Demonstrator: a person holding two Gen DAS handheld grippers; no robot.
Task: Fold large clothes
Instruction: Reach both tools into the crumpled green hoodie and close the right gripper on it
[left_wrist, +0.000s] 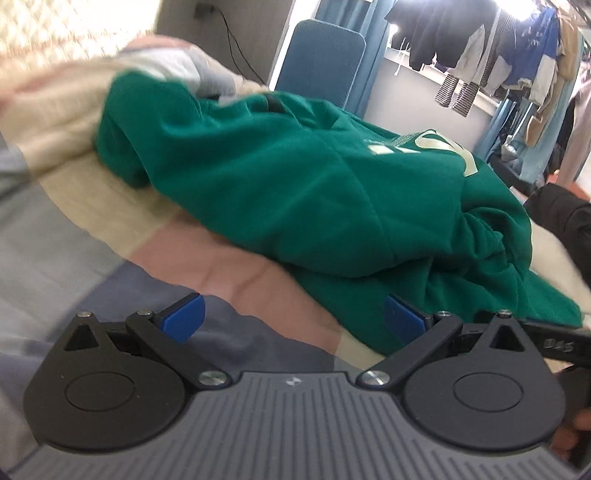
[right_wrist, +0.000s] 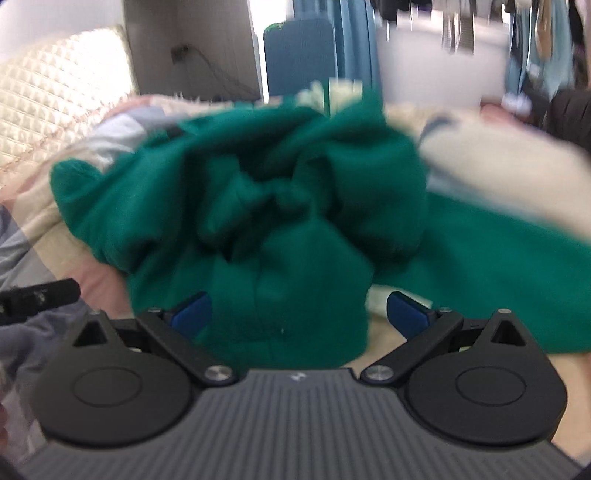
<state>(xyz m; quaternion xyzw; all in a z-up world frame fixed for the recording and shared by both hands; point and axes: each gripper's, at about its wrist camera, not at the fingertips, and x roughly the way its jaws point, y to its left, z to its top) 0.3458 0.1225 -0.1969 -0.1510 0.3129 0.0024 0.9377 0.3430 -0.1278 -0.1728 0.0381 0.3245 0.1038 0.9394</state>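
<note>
Sweatshirt (left_wrist: 295, 192) on patchwork bedspread (left_wrist: 110, 236)

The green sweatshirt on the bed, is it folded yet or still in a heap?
Still in a heap. The sweatshirt lies bunched in lumps and deep creases on the bed, with no flat, squared edges.

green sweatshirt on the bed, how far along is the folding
Hardly started. Done: the green sweatshirt is on the bed cover, but it lies bunched, with a pale print showing on top. In hand: nothing. The left gripper is open over the cover beside the hem, and the right gripper is open around a crumpled fold, not closed on it. Left: spreading it flat, then all folds.
</note>
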